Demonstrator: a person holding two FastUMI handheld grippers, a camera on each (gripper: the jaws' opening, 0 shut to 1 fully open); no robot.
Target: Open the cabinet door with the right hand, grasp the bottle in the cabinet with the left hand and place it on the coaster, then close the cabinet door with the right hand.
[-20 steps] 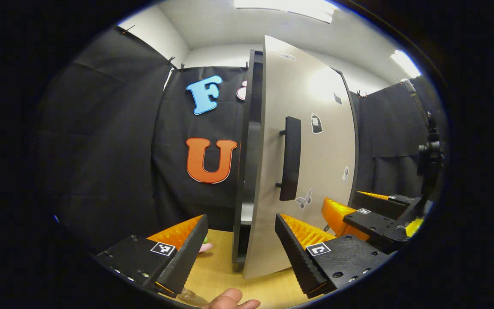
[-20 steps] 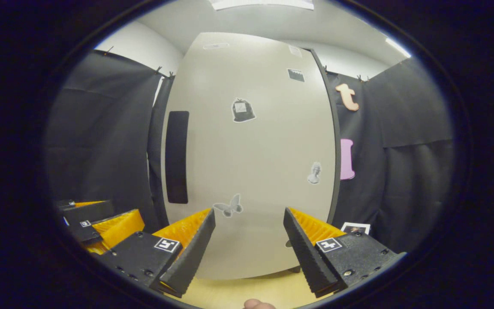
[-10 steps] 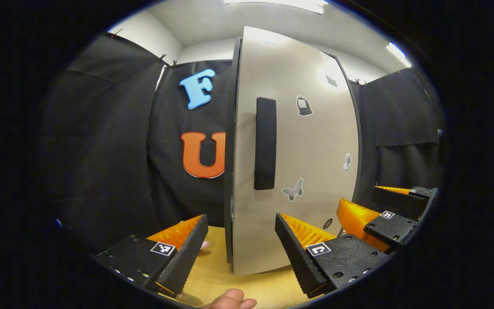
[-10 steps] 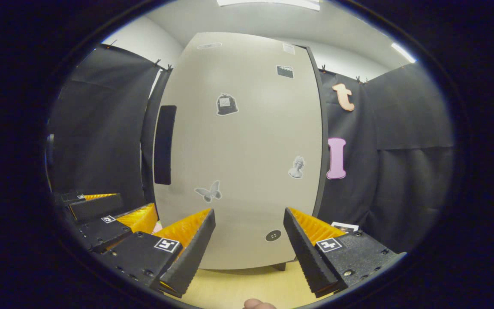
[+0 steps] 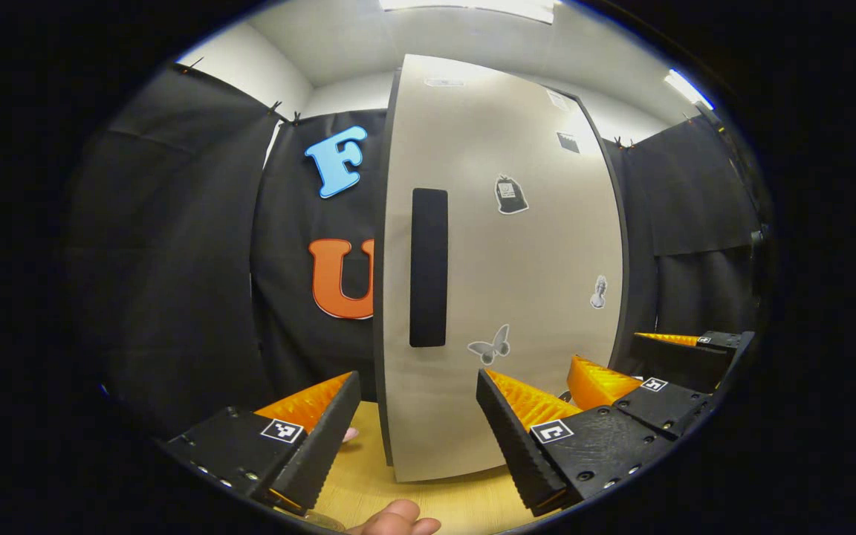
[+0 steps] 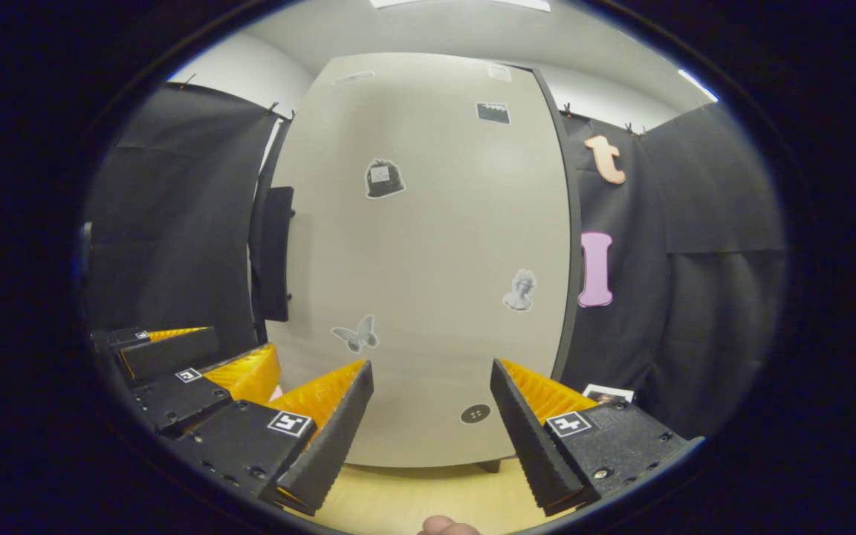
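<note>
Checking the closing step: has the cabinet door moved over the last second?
Yes. In the left gripper view the cabinet door has swung shut against the cabinet's dark frame, hiding the interior gap visible earlier.

Cabinet door [image 6: 428,245] smooth, matt, pale grey; its handle [image 5: 429,267] matt black; counter [image 5: 428,490] light wood; tongs' pads [image 6: 547,390] ribbed orange plastic.

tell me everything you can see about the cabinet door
The cabinet door is a tall, flat, pale grey panel with a matte look and dark edges. It stands upright and looks shut, with no gap showing in the left gripper view. A long black vertical handle sits near its left edge. Small stickers dot the face, among them a butterfly, a bust and a dark button-like dot low down. Neither gripper touches it; both hang open in front of it over the wooden tabletop.
</note>
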